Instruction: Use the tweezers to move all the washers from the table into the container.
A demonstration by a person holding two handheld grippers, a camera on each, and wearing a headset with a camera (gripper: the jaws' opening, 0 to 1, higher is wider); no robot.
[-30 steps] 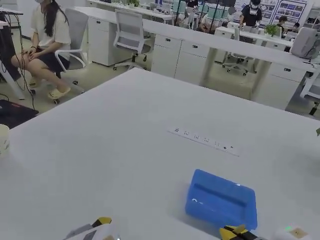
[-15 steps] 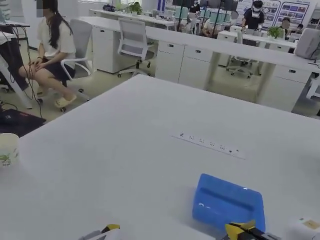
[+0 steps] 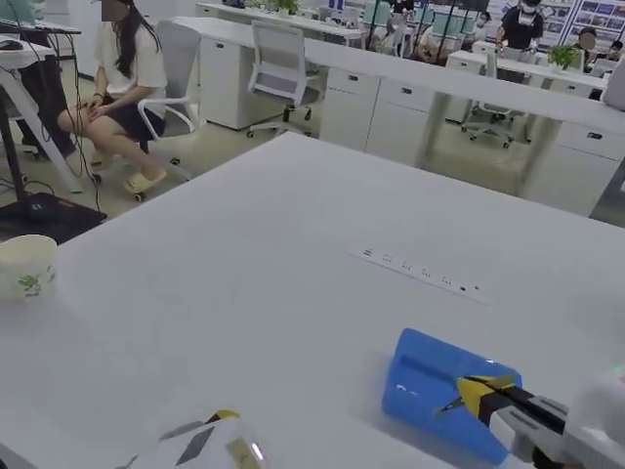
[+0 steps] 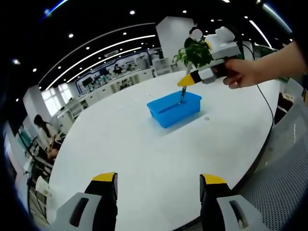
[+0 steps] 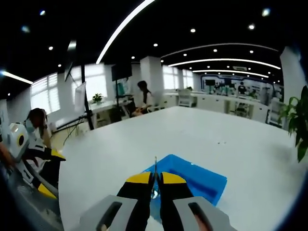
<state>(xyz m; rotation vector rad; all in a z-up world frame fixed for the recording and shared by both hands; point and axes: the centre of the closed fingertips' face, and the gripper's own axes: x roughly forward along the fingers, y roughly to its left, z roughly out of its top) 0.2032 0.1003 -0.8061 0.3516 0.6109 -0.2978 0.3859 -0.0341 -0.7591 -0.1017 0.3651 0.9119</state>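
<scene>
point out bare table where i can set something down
Wide bare stretch between the paper cup and the power strip, left of the blue container. Crowded over the container, where the right gripper holds tweezers.

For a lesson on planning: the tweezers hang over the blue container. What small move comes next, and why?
Probably ease the squeeze of the right gripper to drop any washer: its jaws are shut on the tweezers, whose tip points into the blue container. I cannot tell whether a washer is held.

Container point(image 3: 420, 366) on table point(image 3: 244, 293); power strip point(image 3: 422, 274) behind container; cup point(image 3: 26, 266) far left.
</scene>
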